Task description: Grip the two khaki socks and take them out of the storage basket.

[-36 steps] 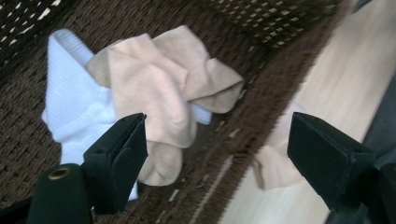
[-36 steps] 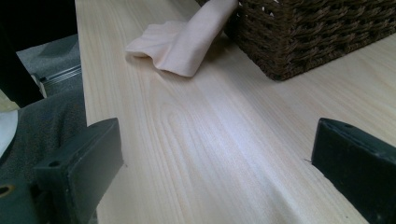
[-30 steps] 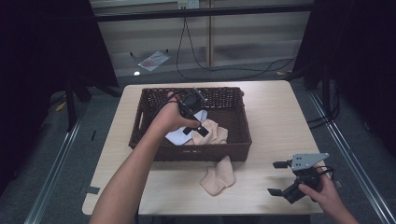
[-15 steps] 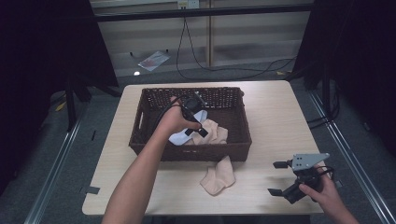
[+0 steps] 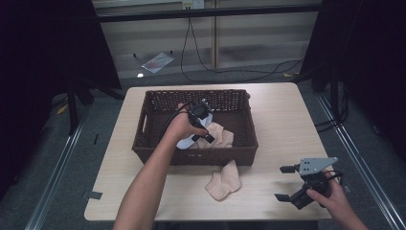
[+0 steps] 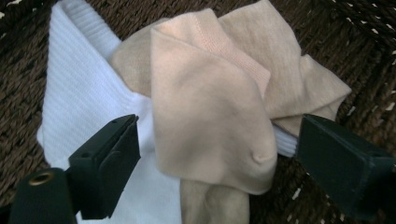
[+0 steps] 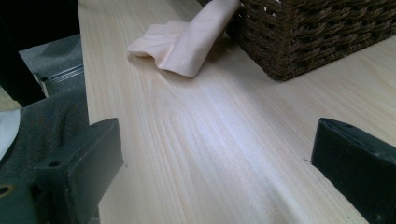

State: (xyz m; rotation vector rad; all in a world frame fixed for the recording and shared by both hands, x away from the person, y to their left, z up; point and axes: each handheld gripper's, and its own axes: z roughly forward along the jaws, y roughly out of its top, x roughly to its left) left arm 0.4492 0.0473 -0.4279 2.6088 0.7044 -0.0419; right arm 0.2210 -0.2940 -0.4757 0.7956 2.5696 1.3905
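Wicker basket (image 5: pixel 143 129) sits mid-table with my left gripper (image 5: pixel 203 132) down inside it, jaws just widened and straddling the beige sock (image 6: pixel 210 121) lying on a white sock (image 6: pixel 79 88), probably not pinching yet. Near-right, my right gripper (image 5: pixel 286 183) hovers spread wide, holding nothing.

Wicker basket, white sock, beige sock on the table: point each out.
wicker basket (image 5: pixel 196 156): high view, near wall.
white sock (image 6: pixel 79 93): left gripper view, ribbed middle.
beige sock on the table (image 5: pixel 222 182): high view, its middle.

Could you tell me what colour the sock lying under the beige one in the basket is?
White sock, ribbed; clearest in the left gripper view.
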